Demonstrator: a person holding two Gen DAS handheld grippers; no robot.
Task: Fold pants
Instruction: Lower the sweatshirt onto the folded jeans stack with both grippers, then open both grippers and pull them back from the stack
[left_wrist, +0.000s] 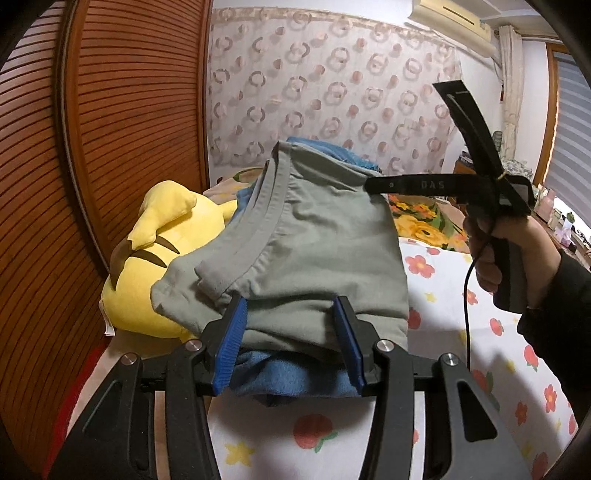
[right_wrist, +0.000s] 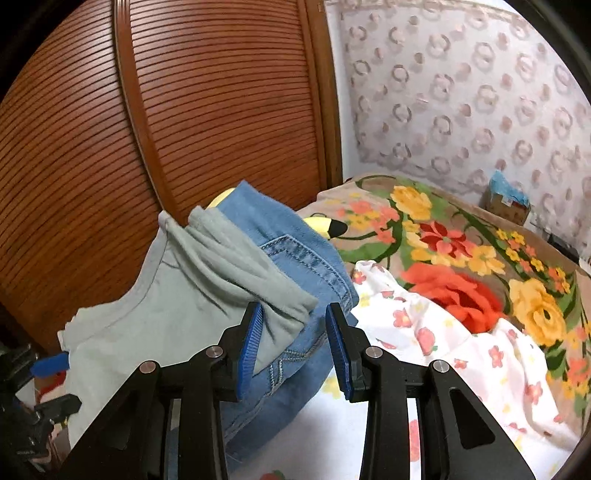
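- Blue-padded left gripper (left_wrist: 290, 341) nearest the left wrist lens: jaws part-open, straddling the near edge of the grey-green pants (left_wrist: 310, 240). Cloth lies between the pads, but neither pad seems to press it. Reads as let go, not gripped.
- Pants are folded into a compact bundle and sit on top of a folded pair of blue jeans (right_wrist: 295, 258), forming a small stack on the bed. Jeans edge pokes out below the grey bundle in the left view.
- Right gripper (right_wrist: 293, 341) also part-open. One corner of the grey cloth lies just beside its left pad; denim shows through the gap. No hold visible.
- Left view shows the right gripper side-on, a hand (left_wrist: 491, 254) around its handle, its tip at the far right corner of the bundle. Cannot tell whether it touches.
- Judgement: folding looks finished or nearly so; both tools sit at opposite edges, likely having just set the bundle square on the stack.
- Yellow plush toy (left_wrist: 155, 266) leans against the stack's left side, in front of a slatted wooden door (left_wrist: 110, 147). It may prop the pile, or nudge it askew.
- White flowered sheet (right_wrist: 424, 332) covers the near bed; a bright floral blanket (right_wrist: 461, 251) lies beyond.
- Risk: loose waistband folds could slide off the denim.
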